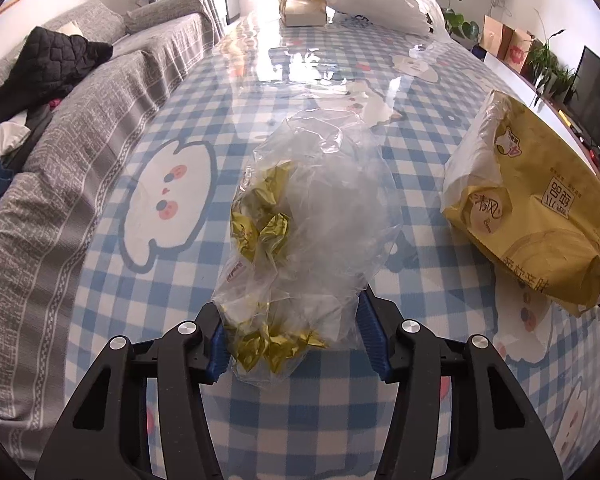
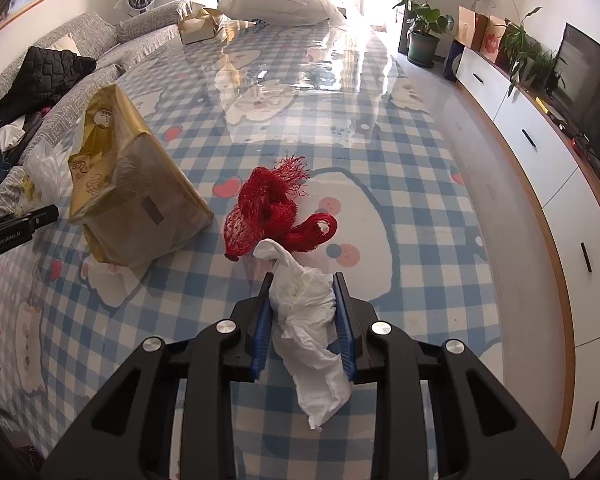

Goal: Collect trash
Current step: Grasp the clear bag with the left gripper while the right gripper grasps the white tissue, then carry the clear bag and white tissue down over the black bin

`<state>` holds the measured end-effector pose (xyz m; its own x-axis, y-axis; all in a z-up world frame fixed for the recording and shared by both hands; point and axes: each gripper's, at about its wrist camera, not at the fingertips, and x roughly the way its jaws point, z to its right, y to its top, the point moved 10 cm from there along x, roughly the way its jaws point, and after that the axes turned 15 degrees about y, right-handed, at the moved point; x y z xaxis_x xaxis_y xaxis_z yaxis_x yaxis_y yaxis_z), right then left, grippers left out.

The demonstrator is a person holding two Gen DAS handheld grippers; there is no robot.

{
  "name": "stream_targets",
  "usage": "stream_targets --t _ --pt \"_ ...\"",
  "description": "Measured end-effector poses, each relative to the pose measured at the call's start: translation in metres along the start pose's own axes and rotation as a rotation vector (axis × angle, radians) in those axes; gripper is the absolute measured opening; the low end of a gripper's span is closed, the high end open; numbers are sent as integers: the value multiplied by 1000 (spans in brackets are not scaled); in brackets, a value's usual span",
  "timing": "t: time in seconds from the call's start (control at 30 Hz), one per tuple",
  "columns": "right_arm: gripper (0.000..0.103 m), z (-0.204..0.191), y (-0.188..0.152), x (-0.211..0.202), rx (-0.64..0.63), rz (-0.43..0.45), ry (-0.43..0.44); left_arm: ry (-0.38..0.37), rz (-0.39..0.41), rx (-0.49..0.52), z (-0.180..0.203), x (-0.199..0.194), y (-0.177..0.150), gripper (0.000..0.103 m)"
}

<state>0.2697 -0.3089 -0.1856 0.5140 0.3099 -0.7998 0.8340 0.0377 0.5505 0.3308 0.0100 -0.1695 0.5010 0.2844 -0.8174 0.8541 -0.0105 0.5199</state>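
The left gripper (image 1: 296, 340) is clamped on a clear plastic bag (image 1: 308, 224) (crumpled gold wrappers inside) over the checked table (image 1: 172, 272), while the right gripper (image 2: 305, 320) pinches a crumpled white tissue (image 2: 312, 328), with red mesh netting (image 2: 276, 212) at 12 o'clock and a yellow tissue pack (image 2: 132, 196) at 10.

yellow tissue pack (image 2: 132, 184) and red mesh (image 2: 276, 216) block the checked table's (image 2: 400, 140) near half.

Left gripper (image 1: 296, 334) jaws clamp clear plastic bag (image 1: 300, 232) above table (image 1: 148, 280).
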Motion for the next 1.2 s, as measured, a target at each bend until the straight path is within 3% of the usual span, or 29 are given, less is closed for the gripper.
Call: stream_targets --t 0.47,0.87,1.2 --pt "27 -32 -20 -44 13 64 60 -16 9 -50 -31 -49 -56 52" --pt "27 -69 -73 -81 -12 97 83 -51 52 -68 -52 -118 -131 52" --pt "27 -88 -120 -96 -27 85 88 -63 52 -49 -48 -144 -194 52"
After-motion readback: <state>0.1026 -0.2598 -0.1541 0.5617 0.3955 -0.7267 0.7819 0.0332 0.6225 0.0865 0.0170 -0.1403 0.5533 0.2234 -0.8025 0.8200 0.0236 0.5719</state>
